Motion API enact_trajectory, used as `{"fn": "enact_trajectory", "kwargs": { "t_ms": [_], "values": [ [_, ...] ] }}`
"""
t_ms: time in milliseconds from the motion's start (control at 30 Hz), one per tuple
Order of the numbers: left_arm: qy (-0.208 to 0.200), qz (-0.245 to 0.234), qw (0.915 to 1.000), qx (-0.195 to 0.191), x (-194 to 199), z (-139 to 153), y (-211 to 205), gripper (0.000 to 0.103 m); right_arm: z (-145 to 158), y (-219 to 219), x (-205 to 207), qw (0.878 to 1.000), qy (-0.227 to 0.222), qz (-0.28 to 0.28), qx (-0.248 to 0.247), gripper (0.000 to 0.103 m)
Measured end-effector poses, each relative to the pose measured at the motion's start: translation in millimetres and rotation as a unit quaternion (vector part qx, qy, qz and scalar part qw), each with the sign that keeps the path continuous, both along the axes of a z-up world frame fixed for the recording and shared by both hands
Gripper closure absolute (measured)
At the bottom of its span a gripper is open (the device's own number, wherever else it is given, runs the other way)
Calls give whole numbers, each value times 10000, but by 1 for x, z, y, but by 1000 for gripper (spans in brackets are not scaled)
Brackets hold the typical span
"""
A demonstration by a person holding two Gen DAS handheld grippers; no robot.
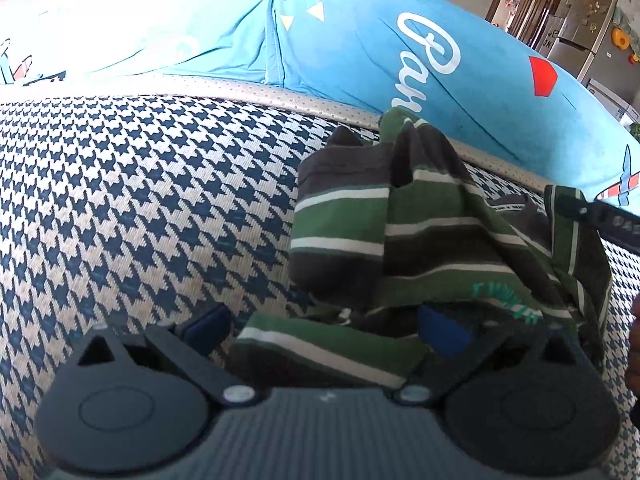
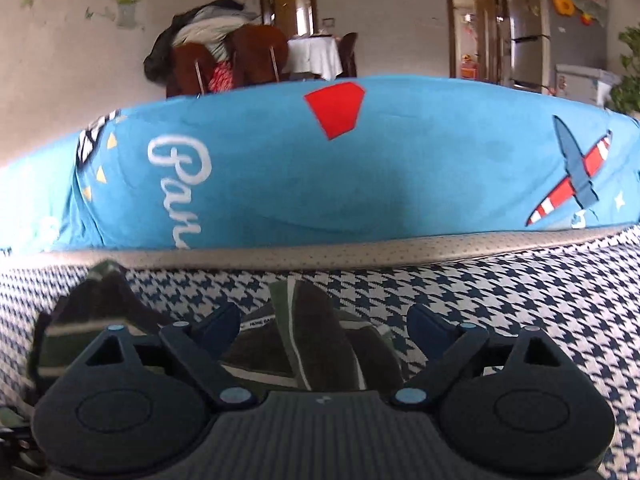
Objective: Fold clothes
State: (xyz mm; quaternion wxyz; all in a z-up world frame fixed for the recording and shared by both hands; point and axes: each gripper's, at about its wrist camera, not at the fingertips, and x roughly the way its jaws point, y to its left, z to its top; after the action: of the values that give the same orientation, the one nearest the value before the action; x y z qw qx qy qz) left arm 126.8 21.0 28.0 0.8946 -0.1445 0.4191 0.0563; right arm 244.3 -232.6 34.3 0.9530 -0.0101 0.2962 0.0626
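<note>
Behind the crumpled striped shirt (image 1: 400,220), a blue cushion (image 2: 320,168) lines the houndstooth seat (image 1: 140,200).

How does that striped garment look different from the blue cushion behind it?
The garment has green, dark and white stripes; the cushion is bright blue with white script, a red shape and a plane. The garment lies crumpled in a heap on the houndstooth seat; the cushion stands smooth and plump along the seat's back edge. The garment is much the smaller. Both are soft fabric.
</note>
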Motion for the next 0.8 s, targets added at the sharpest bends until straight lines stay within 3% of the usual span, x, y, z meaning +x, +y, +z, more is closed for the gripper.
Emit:
{"fn": "enact_trajectory", "kwargs": {
  "t_ms": [167,233,267,333,433,600,700,767,800],
  "values": [
    [1,-43,10000,53,1,-1,-1,0,-18,-1,11,9992,341,-160,-108,22],
    [0,-48,10000,58,1,-1,-1,0,-24,-6,14,9986,483,-201,24,52],
    [0,-52,10000,62,1,-1,0,0,-27,-8,15,9982,554,-221,89,54],
    [-1,-62,10000,73,1,-1,0,0,-26,-14,15,9976,555,-370,208,86],
    [-8,-74,9999,78,2,-1,0,0,-22,-22,13,9964,477,-555,438,89],
    [-33,-80,10000,25,2,-1,1,0,-4,-31,1,9928,1,-1201,25,90],
    [-31,-101,9999,50,3,-1,1,0,5,-44,-4,9840,-192,-1766,-148,90],
    [-28,-113,9999,82,3,-1,0,0,7,-56,-5,9809,-143,-1940,-75,88],
    [-28,-119,9999,92,3,-2,1,0,6,-61,-4,9796,-70,-2008,-57,79]
  ]
}}
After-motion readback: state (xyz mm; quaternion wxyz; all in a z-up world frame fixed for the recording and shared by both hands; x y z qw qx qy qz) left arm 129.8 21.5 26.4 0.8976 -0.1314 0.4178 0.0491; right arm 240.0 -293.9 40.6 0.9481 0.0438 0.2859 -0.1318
